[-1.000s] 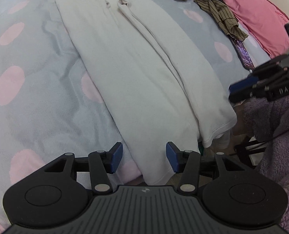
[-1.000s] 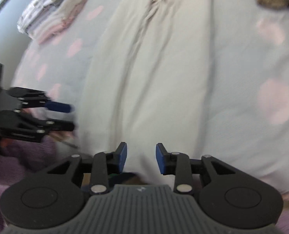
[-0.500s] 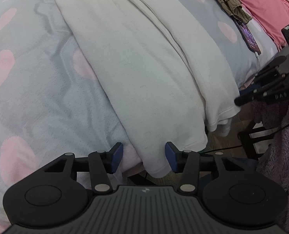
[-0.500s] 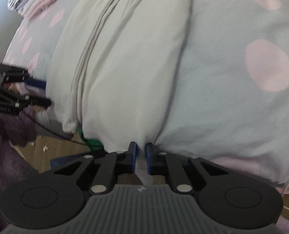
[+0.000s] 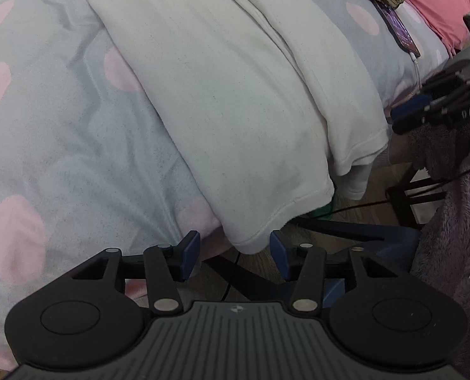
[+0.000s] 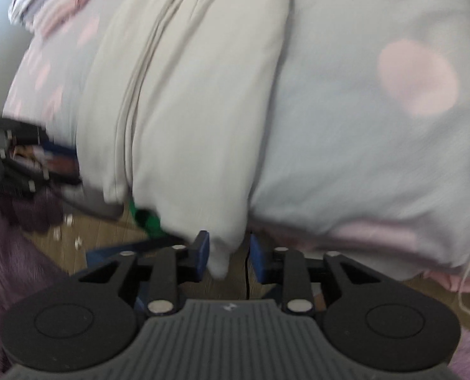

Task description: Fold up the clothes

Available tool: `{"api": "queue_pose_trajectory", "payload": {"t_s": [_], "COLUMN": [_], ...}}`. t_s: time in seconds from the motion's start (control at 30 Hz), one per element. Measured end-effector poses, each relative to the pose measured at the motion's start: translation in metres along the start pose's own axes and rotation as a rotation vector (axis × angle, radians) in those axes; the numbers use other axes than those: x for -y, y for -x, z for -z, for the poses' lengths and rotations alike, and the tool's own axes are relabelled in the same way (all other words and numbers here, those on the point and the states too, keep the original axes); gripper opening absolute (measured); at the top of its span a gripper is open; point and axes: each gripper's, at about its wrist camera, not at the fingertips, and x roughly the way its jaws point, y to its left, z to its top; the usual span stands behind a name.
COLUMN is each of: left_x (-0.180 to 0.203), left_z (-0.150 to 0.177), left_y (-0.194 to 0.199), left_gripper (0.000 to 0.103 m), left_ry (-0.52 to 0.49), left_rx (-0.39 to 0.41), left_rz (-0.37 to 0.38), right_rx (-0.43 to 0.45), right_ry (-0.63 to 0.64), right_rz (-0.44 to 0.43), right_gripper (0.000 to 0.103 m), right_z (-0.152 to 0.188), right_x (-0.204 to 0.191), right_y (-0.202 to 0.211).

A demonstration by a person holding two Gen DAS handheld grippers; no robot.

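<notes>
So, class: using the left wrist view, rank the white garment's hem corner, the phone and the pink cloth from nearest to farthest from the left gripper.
1. White garment's hem corner, between its fingers.
2. Phone, upper right.
3. Pink cloth, far right corner.

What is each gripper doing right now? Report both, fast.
Left gripper: open, a hem corner of the white garment between its fingers, not pinched.
Right gripper: jaws opening, another corner between them, not gripped.

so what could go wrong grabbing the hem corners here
1. The right gripper is opening with a corner of the white garment between its pads, unpinched: the corner may slip out.
2. The left gripper is open around its corner: it may catch only one layer.
3. The hem overhangs the bed: it could slide off.
</notes>
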Motion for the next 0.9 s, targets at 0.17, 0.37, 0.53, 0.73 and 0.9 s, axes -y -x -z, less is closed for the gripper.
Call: {"api": "queue_pose_trajectory", "payload": {"t_s": [0.17,0.37,0.53,0.73,0.9], "left_x": [-0.001,-0.003,0.002,-0.002,-0.018], "left_z": [-0.001,-0.006,-0.006,-0.010,-0.018], "left_y": [0.005,-0.002,-0.004,0.001,0.020], "left_gripper": [0.046,0.045,0.044,0.012,0.008], "left_ry": [-0.013,-0.043,-0.116,-0.126,-0.100], "left_rx": [0.085,0.098,0.091,0.071,0.104], "left_rz": [0.015,0.035,0.036,0.097,0.226], "right_rx": [0.003,0.031,0.021,0.037,0.132], "right_ry": [0.004,0.014,0.021,0.001,-0.028], "right_rz": [-0.022,-0.046,-0.086,-0.168,-0.297], "right_gripper": [0.035,0.035,0.034,0.009,0.008], "right_z": [-0.008,-0.018,-0.018,-0.016,-0.018], "right_x": [0.004,0.011,0.010,0.011,0.014], "right_y": [-0.005,-0.011,-0.017,-0.005,0.029]}}
